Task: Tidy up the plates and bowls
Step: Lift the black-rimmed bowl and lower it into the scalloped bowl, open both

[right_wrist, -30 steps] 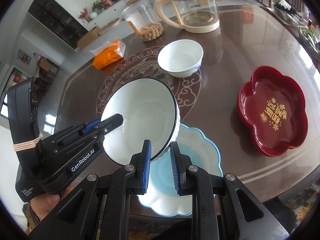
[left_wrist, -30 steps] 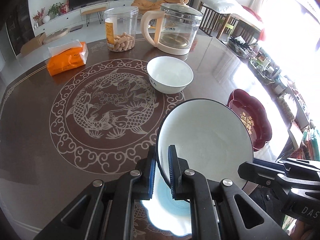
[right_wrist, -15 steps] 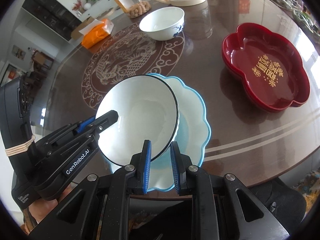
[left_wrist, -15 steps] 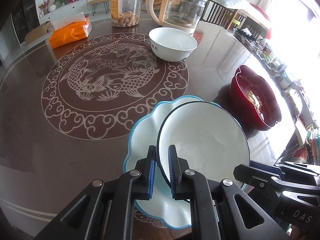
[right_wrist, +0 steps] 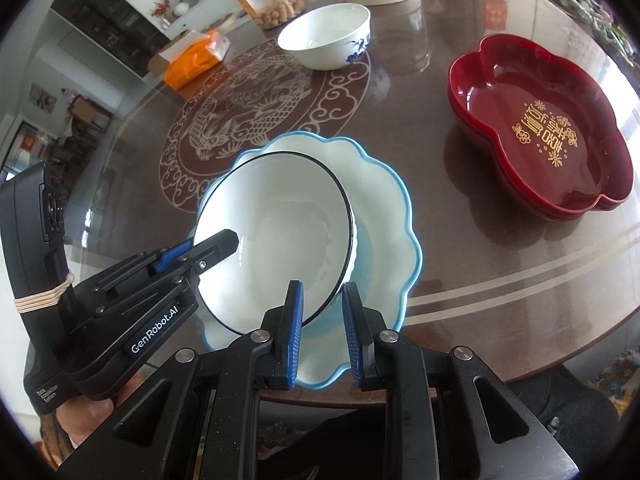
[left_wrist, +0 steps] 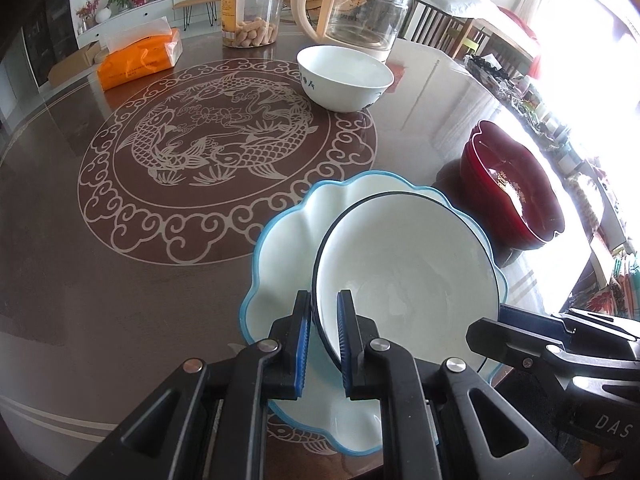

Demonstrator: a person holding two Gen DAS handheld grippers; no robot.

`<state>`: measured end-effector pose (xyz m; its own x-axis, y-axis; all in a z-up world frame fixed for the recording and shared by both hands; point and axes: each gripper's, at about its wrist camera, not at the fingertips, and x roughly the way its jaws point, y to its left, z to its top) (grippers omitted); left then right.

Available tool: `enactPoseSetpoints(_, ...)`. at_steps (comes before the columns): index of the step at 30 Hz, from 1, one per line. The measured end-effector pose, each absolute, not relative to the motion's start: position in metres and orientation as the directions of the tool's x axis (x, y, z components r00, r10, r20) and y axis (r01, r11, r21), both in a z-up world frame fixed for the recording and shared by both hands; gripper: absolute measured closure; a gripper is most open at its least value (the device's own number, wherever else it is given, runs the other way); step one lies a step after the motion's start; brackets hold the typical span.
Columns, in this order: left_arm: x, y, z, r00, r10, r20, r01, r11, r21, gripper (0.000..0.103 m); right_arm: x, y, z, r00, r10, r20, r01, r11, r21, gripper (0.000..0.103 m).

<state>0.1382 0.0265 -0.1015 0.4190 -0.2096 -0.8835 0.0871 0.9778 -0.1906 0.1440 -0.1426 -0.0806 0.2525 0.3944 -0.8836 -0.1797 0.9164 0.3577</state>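
Note:
A white bowl with a black rim (left_wrist: pixel 404 264) (right_wrist: pixel 280 232) sits on the blue-edged scalloped plate (left_wrist: pixel 288 248) (right_wrist: pixel 384 216) near the table's front edge. My left gripper (left_wrist: pixel 323 320) is shut on the bowl's left rim; it also shows in the right wrist view (right_wrist: pixel 212 246). My right gripper (right_wrist: pixel 322 304) has its jaws spread a little around the bowl's near rim, with a gap on the right side. A second white bowl with blue markings (left_wrist: pixel 344 78) (right_wrist: pixel 326 36) stands farther back. A red flower-shaped plate (left_wrist: pixel 516 184) (right_wrist: pixel 540 132) lies to the right.
At the back stand a glass kettle (left_wrist: pixel 360 8), a clear jar of snacks (left_wrist: pixel 252 8) and an orange tissue pack (left_wrist: pixel 140 58). The round brown table (left_wrist: pixel 120 240) has a fish medallion at its middle. Chairs and clutter lie beyond the right edge.
The black-rimmed bowl came down from the air onto the blue-edged plate. My right gripper's jaws have widened off the rim. My left gripper still clamps it.

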Motion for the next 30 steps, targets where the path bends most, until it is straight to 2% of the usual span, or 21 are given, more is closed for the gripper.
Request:
enactPoseSetpoints(1, 0.137, 0.027, -0.101, 0.421, -0.210, -0.882, 0.090, 0.978, -0.190, 0.090, 0.142, -0.142, -0.078, 0.270, 0.395, -0.878, -0.191, 0.916, 0.353, 0.069)
enactPoseSetpoints(3, 0.133, 0.029, -0.100, 0.431, -0.206, -0.879, 0.092, 0.979, -0.184, 0.090, 0.133, -0.140, -0.071, 0.327, 0.382, -0.864, -0.218, 0.920, 0.324, 0.039)
enactPoseSetpoints(7, 0.122, 0.034, -0.087, 0.469, -0.198, -0.861, 0.099, 0.980, -0.172, 0.090, 0.111, -0.142, -0.058, 0.444, 0.357, -0.821, -0.246, 0.930, 0.272, 0.038)
enactPoseSetpoints(11, 0.112, 0.040, -0.068, 0.509, -0.219, -0.832, 0.110, 0.976, -0.190, 0.090, 0.081, -0.152, -0.040, 0.633, 0.233, -0.738, -0.198, 0.971, 0.137, 0.039)
enactPoseSetpoints(15, 0.099, 0.042, -0.045, 0.591, -0.213, -0.778, 0.123, 0.977, -0.174, 0.090, 0.047, -0.164, -0.017, 0.830, 0.127, -0.544, -0.124, 0.991, 0.042, 0.038)
enactPoseSetpoints(16, 0.097, 0.042, -0.040, 0.607, -0.209, -0.766, 0.127, 0.978, -0.167, 0.090, 0.039, -0.166, -0.011, 0.868, 0.105, -0.485, -0.109, 0.994, 0.020, 0.034)
enactPoseSetpoints(17, 0.096, 0.041, -0.036, 0.617, -0.208, -0.759, 0.130, 0.978, -0.162, 0.090, 0.033, -0.167, -0.007, 0.899, 0.090, -0.428, -0.100, 0.995, 0.001, 0.025)
enactPoseSetpoints(18, 0.095, 0.041, -0.032, 0.626, -0.209, -0.752, 0.131, 0.978, -0.163, 0.090, 0.030, -0.168, -0.005, 0.919, 0.082, -0.386, -0.096, 0.995, -0.017, 0.023)
enactPoseSetpoints(20, 0.096, 0.041, -0.030, 0.627, -0.219, -0.747, 0.130, 0.976, -0.177, 0.090, 0.030, -0.167, -0.002, 0.929, 0.068, -0.364, -0.089, 0.995, -0.042, 0.023)
enactPoseSetpoints(25, 0.095, 0.039, -0.036, 0.607, -0.224, -0.763, 0.117, 0.974, -0.194, 0.088, 0.034, -0.172, -0.006, 0.922, 0.083, -0.378, -0.091, 0.996, -0.004, 0.023)
enactPoseSetpoints(27, 0.092, 0.039, -0.035, 0.610, -0.220, -0.761, 0.111, 0.975, -0.193, 0.085, 0.031, -0.173, -0.009, 0.926, 0.074, -0.371, -0.082, 0.997, -0.007, 0.023)
enactPoseSetpoints(28, 0.091, 0.040, -0.034, 0.615, -0.218, -0.758, 0.104, 0.975, -0.196, 0.078, 0.031, -0.173, -0.011, 0.925, 0.070, -0.374, -0.080, 0.997, -0.010, 0.023)
enactPoseSetpoints(29, 0.090, 0.042, -0.033, 0.622, -0.216, -0.752, 0.094, 0.975, -0.202, 0.062, 0.032, -0.173, -0.014, 0.921, 0.067, -0.385, -0.078, 0.997, -0.013, 0.023)
enactPoseSetpoints(30, 0.088, 0.044, -0.030, 0.635, -0.212, -0.743, 0.079, 0.974, -0.211, 0.051, 0.033, -0.173, -0.017, 0.915, 0.063, -0.399, -0.076, 0.997, -0.016, 0.023)
